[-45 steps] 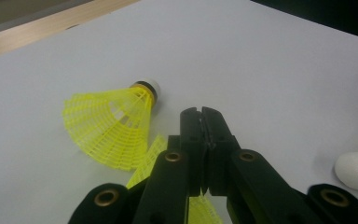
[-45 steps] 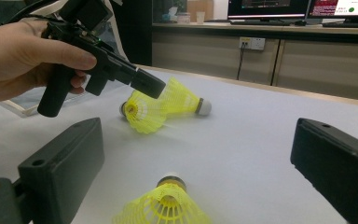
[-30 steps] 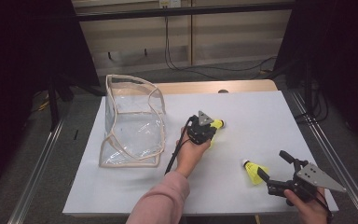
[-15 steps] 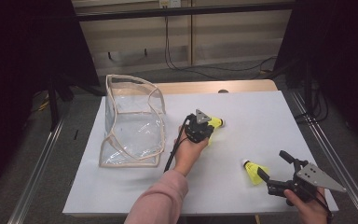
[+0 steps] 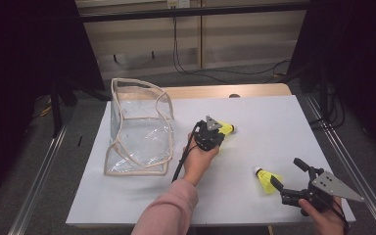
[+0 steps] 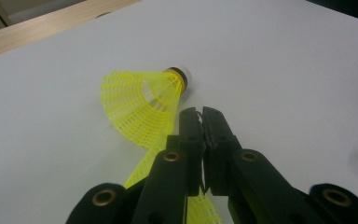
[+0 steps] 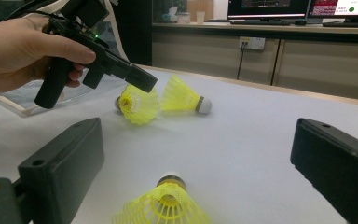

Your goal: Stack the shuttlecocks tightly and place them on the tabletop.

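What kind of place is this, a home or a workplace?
Probably a lab or office room set up for recording. A white board covers the wooden table, metal rails run along it, cables hang at the wall, and computer screens glow on a counter behind.

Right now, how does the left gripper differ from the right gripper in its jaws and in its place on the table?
The left gripper has its jaws shut; the right gripper has them wide open. The left gripper is at two yellow shuttlecocks in the middle of the table; the right gripper is near the front right corner, with a single shuttlecock before its jaws. Both are black and hand-held.
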Demonstrator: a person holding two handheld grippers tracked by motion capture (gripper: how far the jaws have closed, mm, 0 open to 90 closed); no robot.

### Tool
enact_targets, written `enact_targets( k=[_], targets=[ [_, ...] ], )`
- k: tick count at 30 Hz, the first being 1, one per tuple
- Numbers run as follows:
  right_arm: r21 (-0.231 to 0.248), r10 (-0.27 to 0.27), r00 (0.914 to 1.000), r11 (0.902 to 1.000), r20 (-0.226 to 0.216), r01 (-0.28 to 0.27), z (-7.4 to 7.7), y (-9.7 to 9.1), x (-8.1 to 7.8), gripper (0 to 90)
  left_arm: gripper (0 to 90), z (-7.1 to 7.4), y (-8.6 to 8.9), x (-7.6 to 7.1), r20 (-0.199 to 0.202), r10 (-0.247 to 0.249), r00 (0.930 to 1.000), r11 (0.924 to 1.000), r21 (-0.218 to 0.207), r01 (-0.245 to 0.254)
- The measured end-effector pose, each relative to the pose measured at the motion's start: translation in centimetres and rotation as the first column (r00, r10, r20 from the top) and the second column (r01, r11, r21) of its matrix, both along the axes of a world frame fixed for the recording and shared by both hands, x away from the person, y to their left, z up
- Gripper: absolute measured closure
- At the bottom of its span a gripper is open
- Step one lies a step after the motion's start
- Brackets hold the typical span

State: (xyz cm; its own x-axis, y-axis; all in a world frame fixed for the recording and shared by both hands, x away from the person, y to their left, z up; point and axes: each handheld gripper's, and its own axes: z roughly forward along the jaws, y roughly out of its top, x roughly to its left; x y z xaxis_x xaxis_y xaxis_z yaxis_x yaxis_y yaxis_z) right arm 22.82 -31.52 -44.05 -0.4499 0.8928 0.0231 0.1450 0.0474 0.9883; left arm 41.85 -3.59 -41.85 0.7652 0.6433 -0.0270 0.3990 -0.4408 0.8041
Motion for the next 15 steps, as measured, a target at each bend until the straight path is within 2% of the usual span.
enact_targets(
  k=[4,7,10,12,15],
  targets=[
    [-0.002,0.003,1.0,1.0,0.004,-0.003,-0.01,0.02,0.02,2.6,87.3,0.2,0.32,0.04,0.013,0.022,0.9997,0.9997,-0.005,-0.022],
    [-0.004,0.0,1.0,1.0,0.002,0.0,0.0,0.01,0.0,2.6,87.4,0.38,0.73,0.16,0.007,0.029,0.9996,0.9995,0.009,-0.029],
    [-0.004,0.0,1.0,1.0,0.002,0.0,0.0,0.0,0.01,2.6,87.5,0.43,0.99,0.33,0.013,0.036,0.9993,0.9994,0.003,-0.036],
    [-0.005,0.0,1.0,1.0,0.002,0.0,-0.01,0.01,0.02,2.6,87.5,0.4,1.0,0.45,0.015,0.047,0.9988,0.9988,-0.016,-0.047],
    [-0.002,0.003,1.0,1.0,0.004,-0.003,0.0,0.03,0.02,2.6,87.4,0.49,1.02,0.66,0.016,0.055,0.9984,0.9985,-0.005,-0.054]
  ],
)
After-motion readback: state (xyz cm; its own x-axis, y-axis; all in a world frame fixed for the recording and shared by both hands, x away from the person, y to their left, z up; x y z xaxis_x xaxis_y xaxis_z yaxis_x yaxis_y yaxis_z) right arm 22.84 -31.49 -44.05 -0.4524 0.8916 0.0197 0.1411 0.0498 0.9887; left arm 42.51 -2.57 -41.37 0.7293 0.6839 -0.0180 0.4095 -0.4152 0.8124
